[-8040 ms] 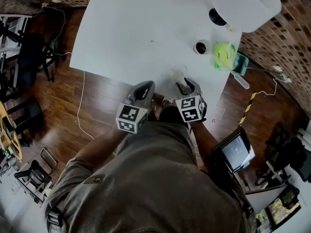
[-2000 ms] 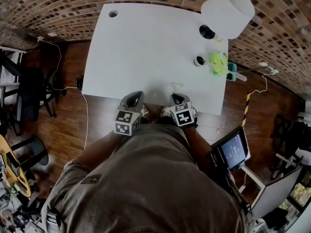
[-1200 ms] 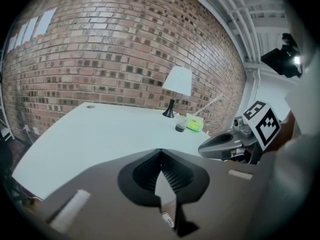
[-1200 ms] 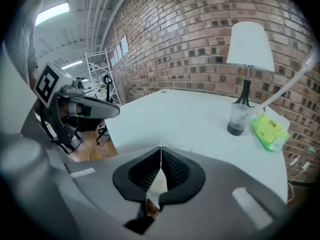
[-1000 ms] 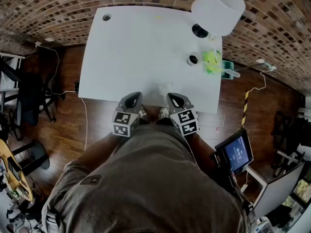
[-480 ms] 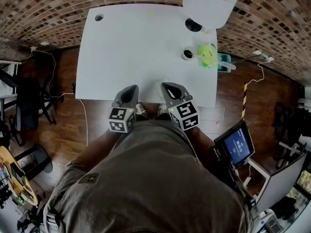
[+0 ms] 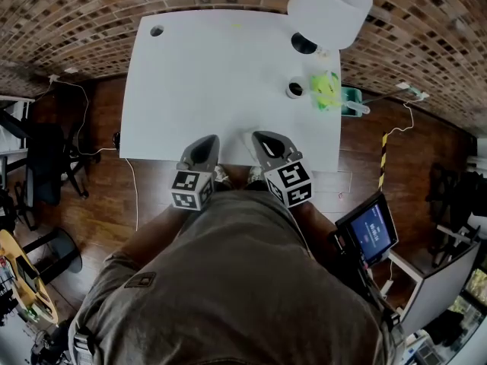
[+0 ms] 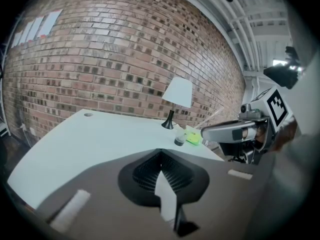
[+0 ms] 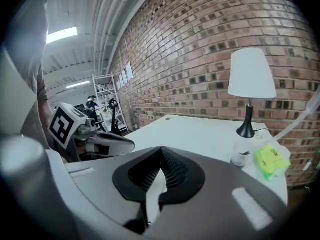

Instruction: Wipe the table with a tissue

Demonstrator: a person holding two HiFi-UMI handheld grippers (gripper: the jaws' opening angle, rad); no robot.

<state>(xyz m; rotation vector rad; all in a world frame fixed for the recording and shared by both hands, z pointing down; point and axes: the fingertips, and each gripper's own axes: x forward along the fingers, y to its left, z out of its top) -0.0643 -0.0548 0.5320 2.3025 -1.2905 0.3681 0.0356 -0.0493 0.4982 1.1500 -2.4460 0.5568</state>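
As a person stands at the six o'clock edge of the white table (image 7: 205, 74), the left gripper (image 7: 206, 141) and right gripper (image 7: 263, 138) hover side by side, the fingers of both closed. The tissue cannot be made out. A lamp (image 7: 329, 10), a small cup (image 7: 294, 90) and a yellow-green object (image 7: 324, 90) sit at two o'clock.

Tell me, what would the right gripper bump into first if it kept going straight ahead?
Most likely the white table: the right gripper tilts downward, and bare tabletop lies ahead of its shut jaws. The cup and lamp stand off to the right. Depth is hard to judge.
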